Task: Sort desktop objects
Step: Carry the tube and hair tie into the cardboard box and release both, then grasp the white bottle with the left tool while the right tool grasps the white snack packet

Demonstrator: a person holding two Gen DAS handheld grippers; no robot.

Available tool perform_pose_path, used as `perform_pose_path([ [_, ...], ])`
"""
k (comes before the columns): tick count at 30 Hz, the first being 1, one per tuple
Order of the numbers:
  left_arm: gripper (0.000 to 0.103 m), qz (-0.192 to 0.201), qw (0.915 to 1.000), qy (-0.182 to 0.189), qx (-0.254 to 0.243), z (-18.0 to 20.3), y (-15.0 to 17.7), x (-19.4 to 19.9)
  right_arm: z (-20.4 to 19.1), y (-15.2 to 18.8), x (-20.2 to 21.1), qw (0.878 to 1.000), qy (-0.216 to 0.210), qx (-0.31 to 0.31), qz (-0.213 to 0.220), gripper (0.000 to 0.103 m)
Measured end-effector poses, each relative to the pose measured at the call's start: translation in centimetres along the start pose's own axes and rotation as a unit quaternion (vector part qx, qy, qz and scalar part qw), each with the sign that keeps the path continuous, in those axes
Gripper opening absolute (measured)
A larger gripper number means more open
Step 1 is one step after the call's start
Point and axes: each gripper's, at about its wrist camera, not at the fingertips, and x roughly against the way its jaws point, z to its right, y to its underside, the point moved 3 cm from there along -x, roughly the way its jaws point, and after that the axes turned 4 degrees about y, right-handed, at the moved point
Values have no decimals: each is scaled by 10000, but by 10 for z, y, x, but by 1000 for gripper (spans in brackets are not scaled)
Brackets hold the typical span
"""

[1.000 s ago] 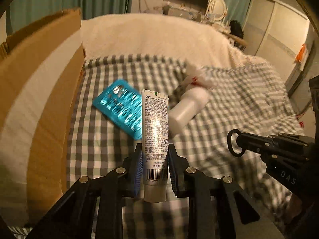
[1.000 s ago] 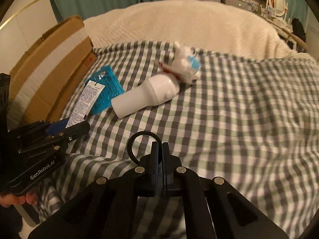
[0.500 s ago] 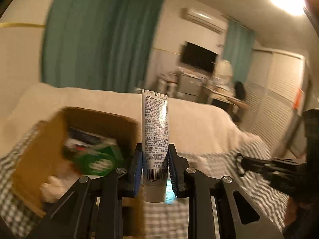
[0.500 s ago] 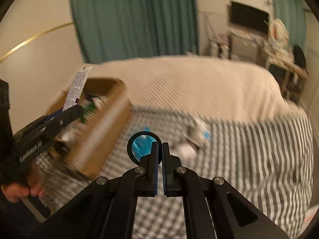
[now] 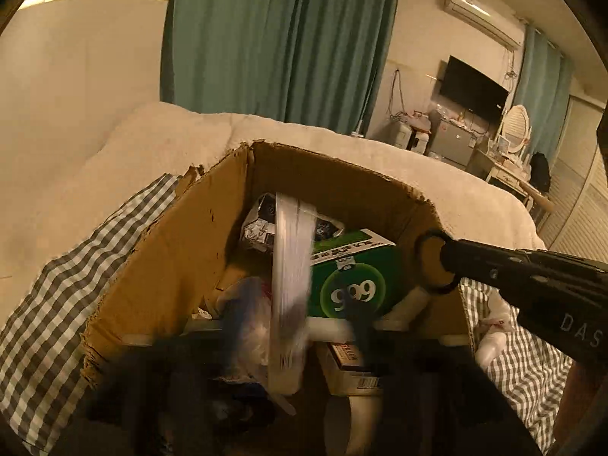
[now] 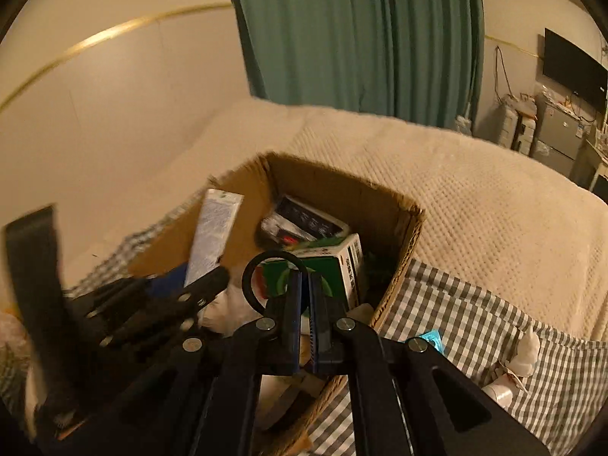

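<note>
Left gripper (image 5: pixel 292 332): blurring at the lower edge of its own view; jaws opening, tube between them over the box.
Tube (image 5: pixel 290 288): streaking with motion; print unreadable.
Right gripper (image 6: pixel 304 296): jaws closing to a sliver, holding nothing, hanging over the box's near edge.
Cardboard box (image 5: pixel 182 250): sitting on the checked bedcover (image 5: pixel 45 304); near wall cut off.
Green carton (image 5: pixel 353 277): lying in the box, showing "999".
Other contents: too dim to identify.
</note>
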Motion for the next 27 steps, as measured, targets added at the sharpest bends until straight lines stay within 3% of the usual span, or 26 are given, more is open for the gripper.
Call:
perform_pose_path([
  [1,93,55,9999,-34,79,-2,2,2,3,0,-2,10000,-25,-19,-47,14],
  [2,93,148,9997,-50,182,-6,2,7,8,0,0,10000,5,-42,-12,33],
  [4,93,158,9995,1,259,-6,1,8,15,1,8,9997,173,-87,161,54],
  [12,94,226,9997,-9,-22,8,-3,9,49,4,50,9977,453,-273,426,54],
  [18,94,355,9974,368,-503,53,4,27,105,52,105,9897,1205,-489,596,54],
  [22,94,205,9901,989,-978,109,21,39,157,112,142,9813,1707,-845,273,54],
  [25,95,27,9763,1677,-1365,163,42,46,190,144,161,9749,1947,-1077,92,54],
  [27,96,-183,9686,1866,-1633,193,56,41,208,157,168,9726,1941,-1278,76,54],
])
